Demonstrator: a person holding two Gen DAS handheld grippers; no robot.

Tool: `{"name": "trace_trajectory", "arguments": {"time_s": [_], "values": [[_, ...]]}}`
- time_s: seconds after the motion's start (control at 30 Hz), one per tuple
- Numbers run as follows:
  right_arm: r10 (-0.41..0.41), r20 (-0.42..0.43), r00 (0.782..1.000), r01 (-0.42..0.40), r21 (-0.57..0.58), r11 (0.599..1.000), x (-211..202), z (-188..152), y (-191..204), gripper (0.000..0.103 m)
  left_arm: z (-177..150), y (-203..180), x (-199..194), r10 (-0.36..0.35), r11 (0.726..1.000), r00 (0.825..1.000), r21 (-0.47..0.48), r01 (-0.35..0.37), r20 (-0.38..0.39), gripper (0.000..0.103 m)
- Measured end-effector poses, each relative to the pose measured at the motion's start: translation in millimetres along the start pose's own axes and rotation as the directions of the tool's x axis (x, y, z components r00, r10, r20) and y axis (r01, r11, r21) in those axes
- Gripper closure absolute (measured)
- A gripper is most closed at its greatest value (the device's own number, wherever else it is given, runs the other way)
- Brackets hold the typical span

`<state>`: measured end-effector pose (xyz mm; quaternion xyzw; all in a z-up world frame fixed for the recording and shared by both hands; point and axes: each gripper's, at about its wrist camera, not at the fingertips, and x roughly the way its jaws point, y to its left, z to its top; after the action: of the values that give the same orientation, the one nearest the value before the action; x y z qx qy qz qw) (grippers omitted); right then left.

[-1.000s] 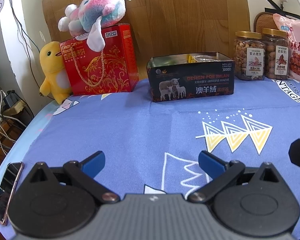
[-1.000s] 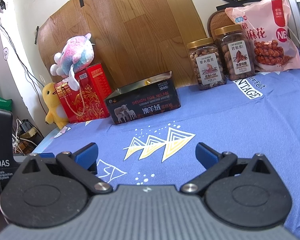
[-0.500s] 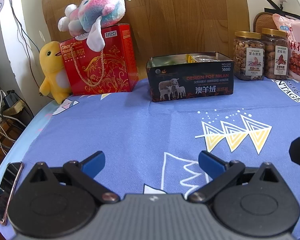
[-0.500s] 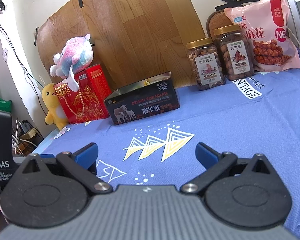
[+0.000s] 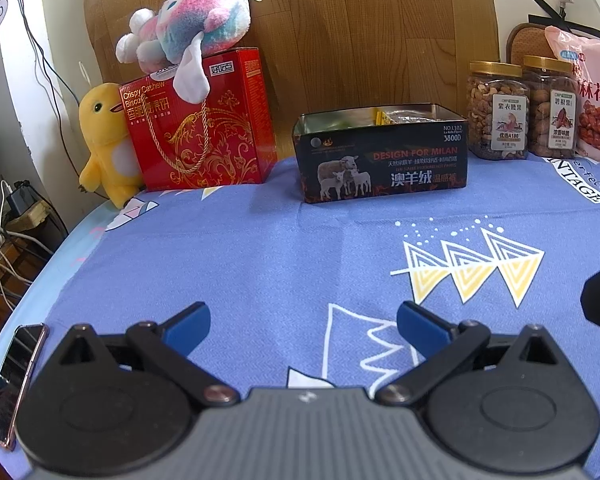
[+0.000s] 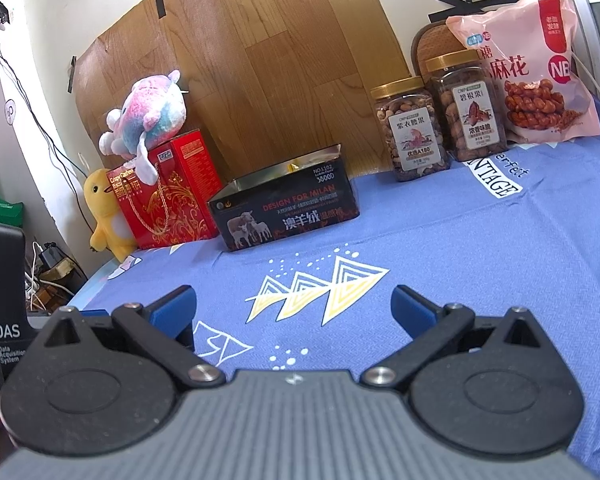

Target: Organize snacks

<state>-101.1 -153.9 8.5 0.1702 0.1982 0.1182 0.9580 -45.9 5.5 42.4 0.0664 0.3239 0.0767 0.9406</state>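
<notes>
A black open tin with sheep on its side stands at the back of the blue cloth, with wrapped snacks showing inside. To its right stand two gold-lidded nut jars and a pink snack bag. A red biscuit box stands to the tin's left. My left gripper hovers open over the near cloth, nothing between its blue fingers. My right gripper is open too, and holds nothing.
A pink-blue plush lies on the red box and a yellow plush leans beside it. A phone lies at the near left table edge. Cables and chargers sit below the left edge. A wooden board backs the table.
The right wrist view has shifted slightly, so the jars and bag sit a little further left. The left gripper has barely moved. Both grippers stayed open.
</notes>
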Motion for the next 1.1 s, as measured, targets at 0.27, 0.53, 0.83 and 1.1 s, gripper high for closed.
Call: {"name": "trace_trajectory", "arguments": {"time_s": [0.27,0.53,0.83,1.1], "values": [[0.0,0.0,1.0,0.0,0.005,1.0,-0.3,1.1,-0.3,0.0,-0.6,0.4,0.3,0.0,1.0,1.0,0.0,0.0,-0.001,0.0],[-0.002,0.0,1.0,0.002,0.01,1.0,-0.7,1.2,0.1,0.0,-0.1,0.2,0.7,0.0,1.0,1.0,0.001,0.0,-0.001,0.0],[-0.003,0.001,1.0,0.003,0.011,1.0,-0.5,0.7,0.4,0.0,0.6,0.1,0.9,0.0,1.0,1.0,0.002,0.0,-0.001,0.0],[-0.002,0.001,1.0,0.002,0.011,1.0,-0.5,0.8,-0.1,0.0,-2.1,0.2,1.3,0.002,1.0,1.0,0.002,-0.002,-0.002,0.0]]}}
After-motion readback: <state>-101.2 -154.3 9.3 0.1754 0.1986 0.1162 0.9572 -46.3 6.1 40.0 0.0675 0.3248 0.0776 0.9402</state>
